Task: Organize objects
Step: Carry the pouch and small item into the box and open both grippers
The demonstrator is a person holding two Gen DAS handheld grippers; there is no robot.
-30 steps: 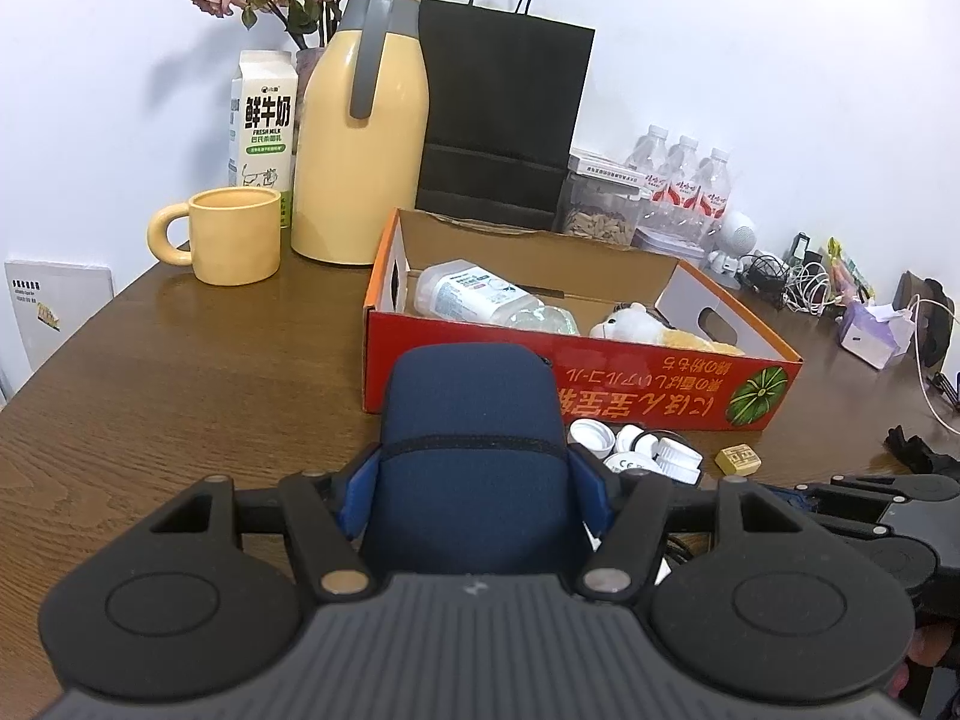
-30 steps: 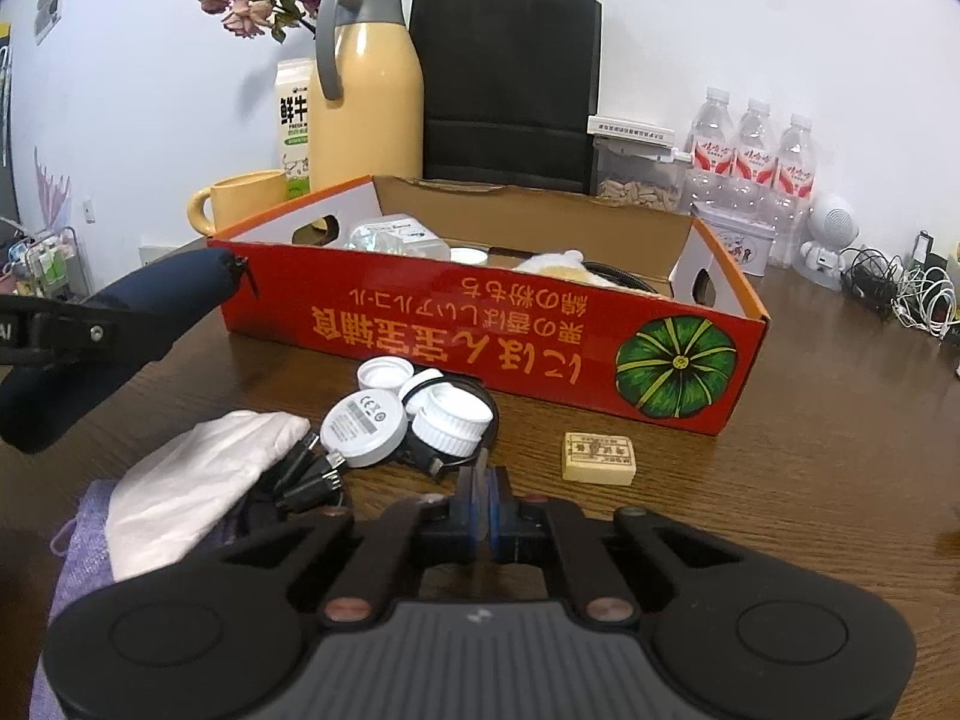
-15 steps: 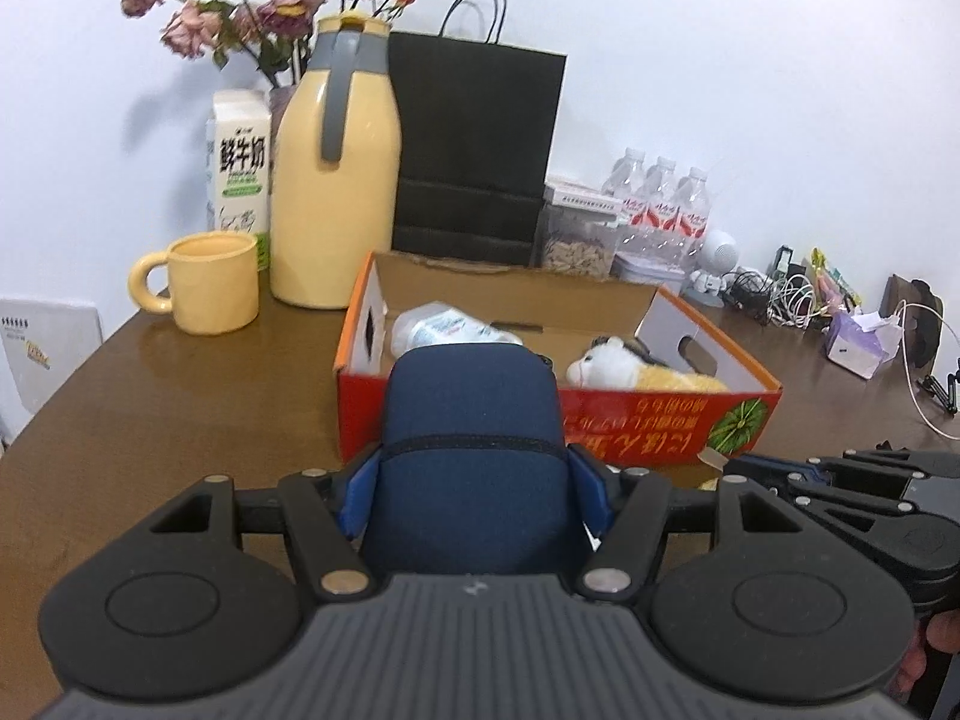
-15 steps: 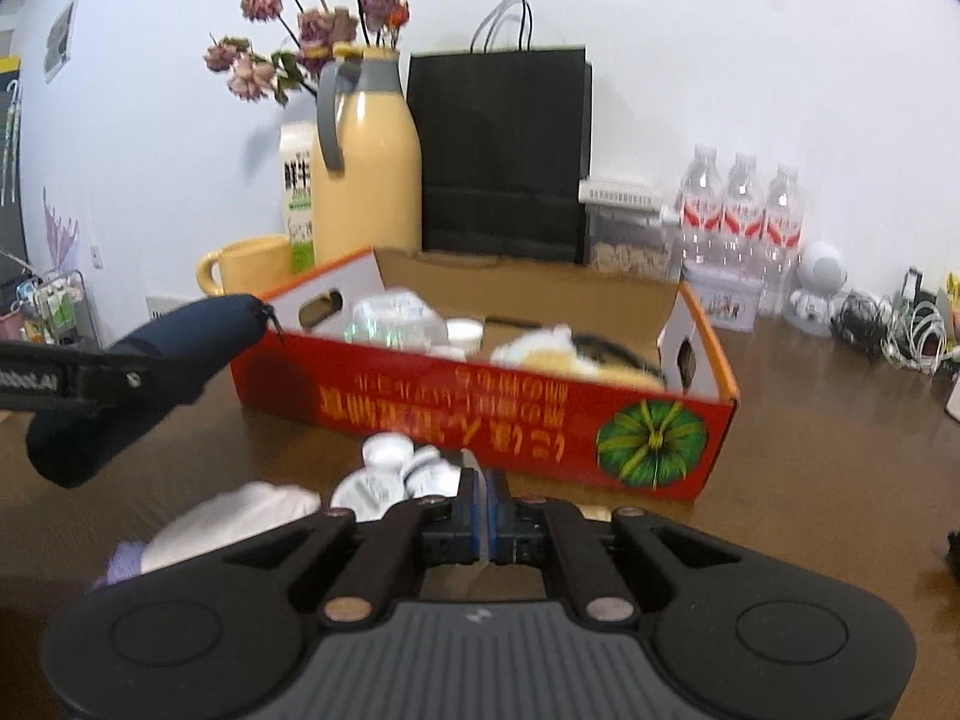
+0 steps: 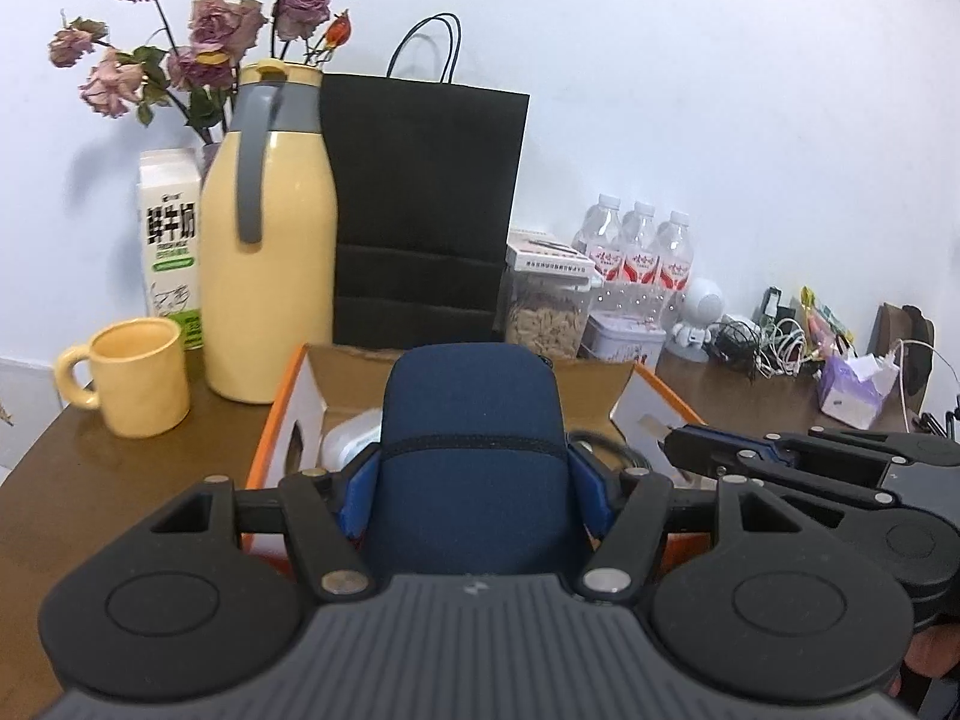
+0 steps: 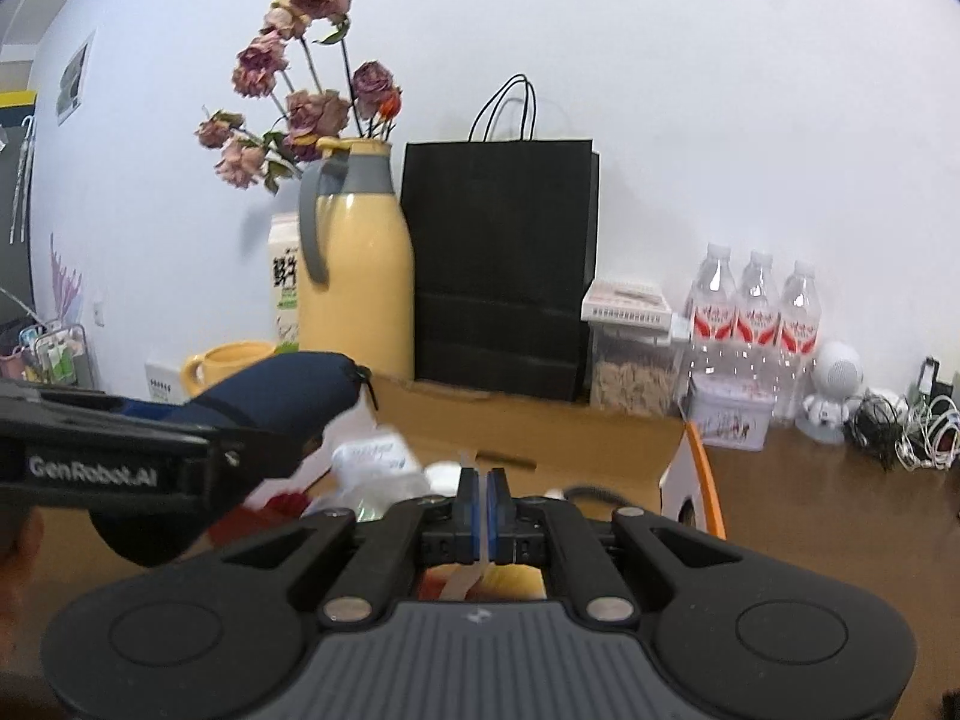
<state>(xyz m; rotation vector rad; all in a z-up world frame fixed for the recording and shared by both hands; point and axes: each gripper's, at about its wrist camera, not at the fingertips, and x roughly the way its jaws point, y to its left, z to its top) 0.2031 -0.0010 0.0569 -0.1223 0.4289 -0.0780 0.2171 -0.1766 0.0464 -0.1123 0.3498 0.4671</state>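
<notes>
My left gripper (image 5: 474,480) is shut on a navy blue soft case (image 5: 474,450), gripped at both sides by the blue pads (image 5: 357,492). The case hangs over the near part of an open red and orange cardboard box (image 5: 282,420). Inside the box lies a clear plastic bottle (image 6: 375,462). The right wrist view shows the case (image 6: 276,396) from the side, above the box's left end. My right gripper (image 6: 480,486) is shut with nothing between its pads, over the box (image 6: 696,468). It also shows at the right of the left wrist view, as the right gripper (image 5: 675,450).
Behind the box stand a yellow jug (image 5: 267,276), a yellow mug (image 5: 138,378), a milk carton (image 5: 171,240), a black paper bag (image 5: 420,210), a jar (image 5: 549,318), a tin (image 5: 624,339) and water bottles (image 5: 639,252). Cables (image 5: 762,342) and a tissue pack (image 5: 855,390) lie at right.
Both grippers rose and moved forward over the box. The caps and pouch on the table dropped out of view. The case stays in the left gripper.
</notes>
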